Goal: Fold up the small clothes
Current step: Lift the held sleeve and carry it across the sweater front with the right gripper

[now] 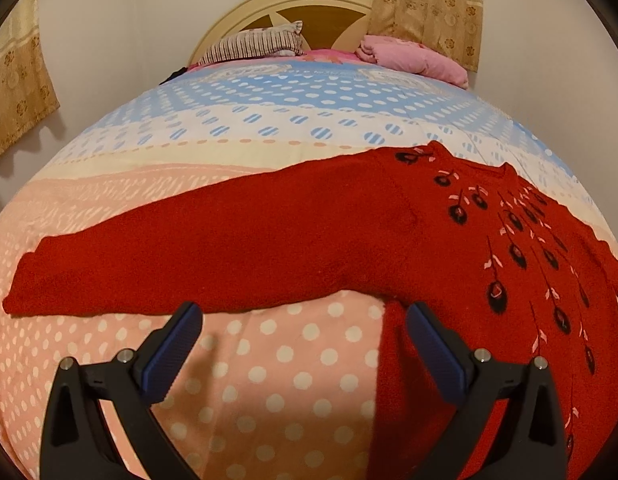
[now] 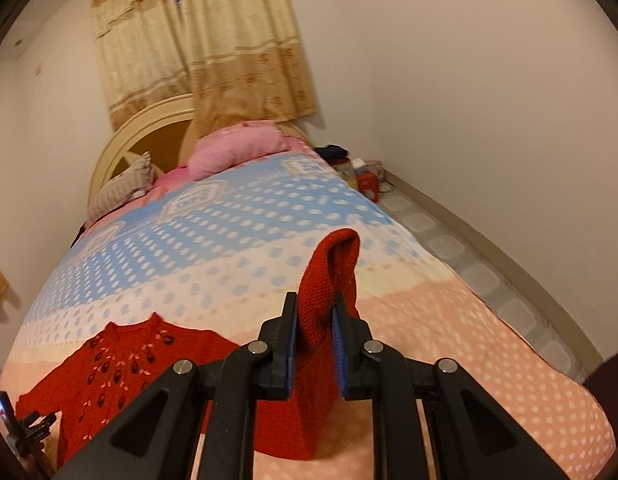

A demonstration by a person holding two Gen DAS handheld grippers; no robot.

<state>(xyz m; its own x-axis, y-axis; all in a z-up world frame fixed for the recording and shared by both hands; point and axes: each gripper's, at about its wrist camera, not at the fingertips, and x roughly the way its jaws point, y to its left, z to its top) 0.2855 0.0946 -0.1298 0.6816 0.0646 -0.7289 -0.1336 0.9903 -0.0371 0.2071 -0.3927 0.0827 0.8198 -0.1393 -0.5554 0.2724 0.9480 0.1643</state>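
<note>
A small red knit sweater (image 1: 449, 248) with dark embroidered flowers lies flat on the polka-dot bedspread (image 1: 269, 360). Its left sleeve (image 1: 169, 264) stretches out to the left. My left gripper (image 1: 303, 312) is open and empty, hovering just in front of that sleeve near the armpit. My right gripper (image 2: 313, 300) is shut on the other sleeve's cuff (image 2: 329, 276), which sticks up between the pads and is lifted off the bed. The sweater body (image 2: 121, 368) shows at the lower left of the right wrist view.
A striped pillow (image 1: 253, 44) and a pink pillow (image 1: 413, 58) lie by the cream headboard (image 1: 293, 4). Beige curtains (image 2: 201, 40) hang behind. Small items (image 2: 361, 176) sit on the floor at the bed's far right corner. A tripod (image 2: 25, 436) stands at lower left.
</note>
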